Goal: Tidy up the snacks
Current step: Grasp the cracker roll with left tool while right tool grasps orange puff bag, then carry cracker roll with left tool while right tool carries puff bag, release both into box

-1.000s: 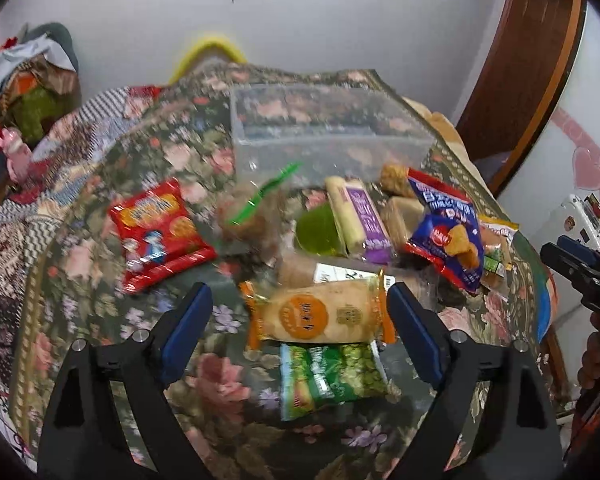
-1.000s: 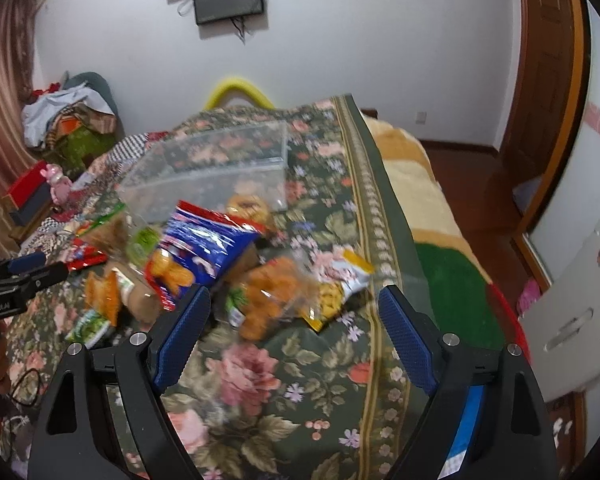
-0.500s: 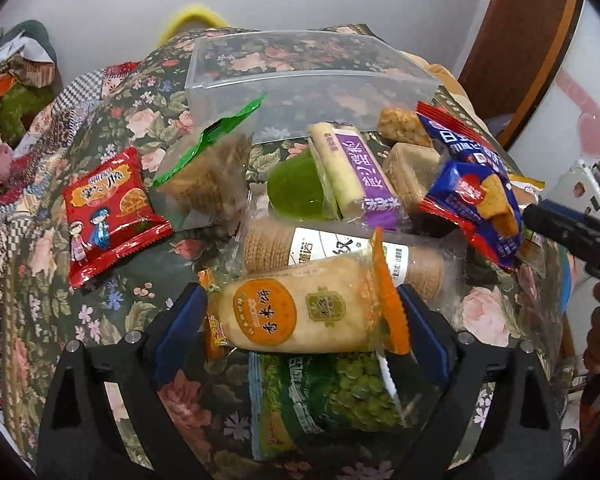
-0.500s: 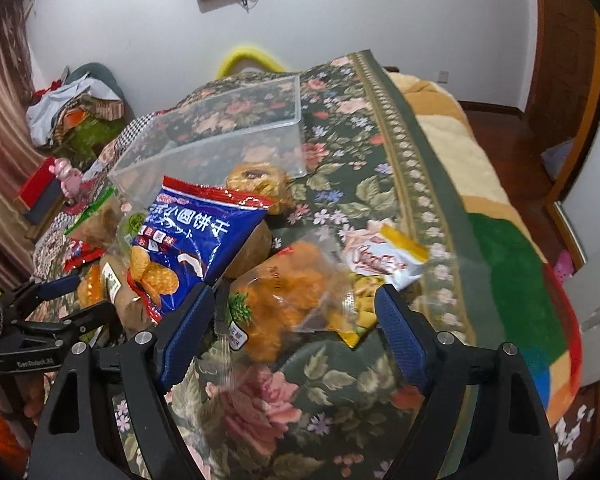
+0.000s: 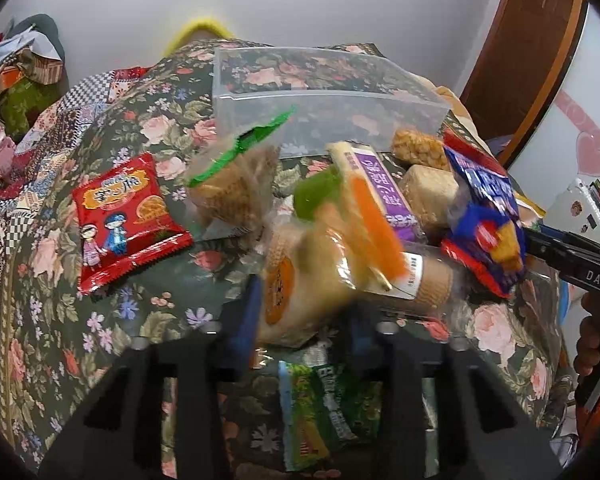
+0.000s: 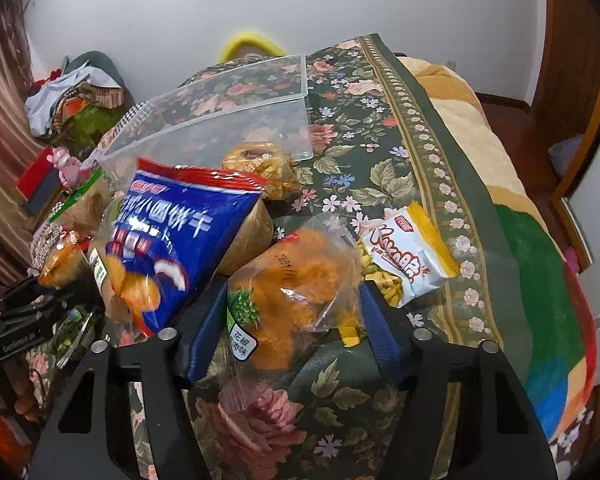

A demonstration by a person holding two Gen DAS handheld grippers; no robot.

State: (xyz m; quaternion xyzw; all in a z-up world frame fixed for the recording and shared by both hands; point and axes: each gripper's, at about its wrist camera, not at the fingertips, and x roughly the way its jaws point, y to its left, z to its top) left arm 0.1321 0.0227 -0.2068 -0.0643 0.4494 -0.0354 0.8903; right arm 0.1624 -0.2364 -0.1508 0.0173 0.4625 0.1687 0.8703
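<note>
Floral bedspread [image 6: 340, 148] carries the snacks. Step: pickup. My left gripper [image 5: 300, 316] clamps the rice cracker pack [image 5: 300, 280]; my right gripper [image 6: 288, 320] grips the orange snack bag [image 6: 296, 280]. Next: lift into the clear bin [image 6: 220, 108].

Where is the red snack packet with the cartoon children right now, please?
In the left wrist view, the red snack packet lies flat on the floral cloth, left of the snack pile and beside the green-topped bag.
</note>
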